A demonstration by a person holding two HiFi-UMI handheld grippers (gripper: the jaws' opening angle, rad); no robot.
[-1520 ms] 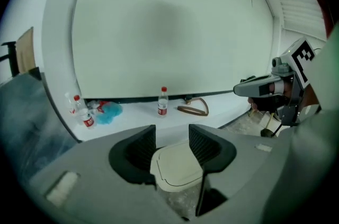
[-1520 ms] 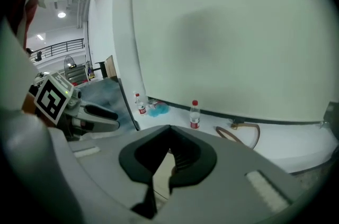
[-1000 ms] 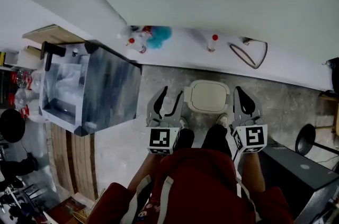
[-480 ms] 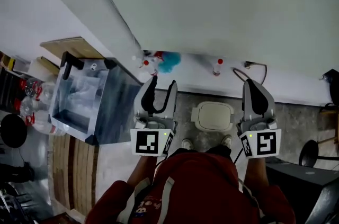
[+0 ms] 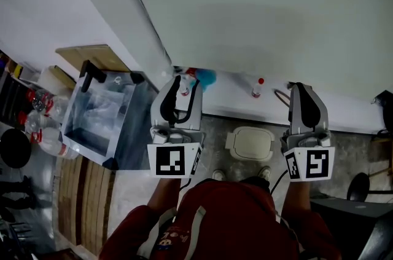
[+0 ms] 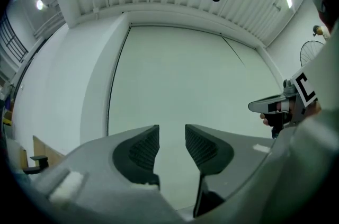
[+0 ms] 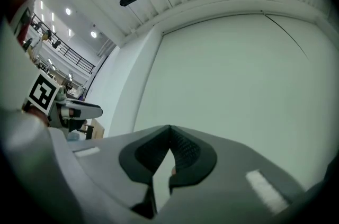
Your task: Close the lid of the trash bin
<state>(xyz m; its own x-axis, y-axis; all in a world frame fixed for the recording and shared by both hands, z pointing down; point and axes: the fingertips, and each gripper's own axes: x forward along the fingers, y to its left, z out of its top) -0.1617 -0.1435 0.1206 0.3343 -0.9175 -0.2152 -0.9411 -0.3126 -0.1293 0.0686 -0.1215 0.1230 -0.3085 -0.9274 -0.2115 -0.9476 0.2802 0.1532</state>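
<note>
The trash bin (image 5: 250, 153) stands on the grey floor (image 5: 344, 148) just ahead of the person's shoes (image 5: 218, 174), near the foot of the white wall (image 5: 258, 13). From the head view its pale lid (image 5: 253, 141) appears to lie flat on the rim, so the task looks done or nearly so. Both tools hang high above it, aimed at the wall. The left tongs (image 5: 186, 84) are released with nothing between the pads, and their jaws have just been closing part of the way. The right tongs (image 5: 305, 91) are clenched tip to tip on nothing.

The main risk is a lid that only looks seated. From straight above, a slight gap at one edge would not show, and neither gripper view has the bin in sight, so nothing here confirms the closure. A second press, if needed, would begin blind. A tool coming down off-centre could push the lid's edge and tip or skid the bin toward the red-capped bottle (image 5: 258, 88) and the looped cable (image 5: 281, 96) by the wall. The left tool also sits near the clear storage box (image 5: 101, 120), which a wide swing could clip.
</note>
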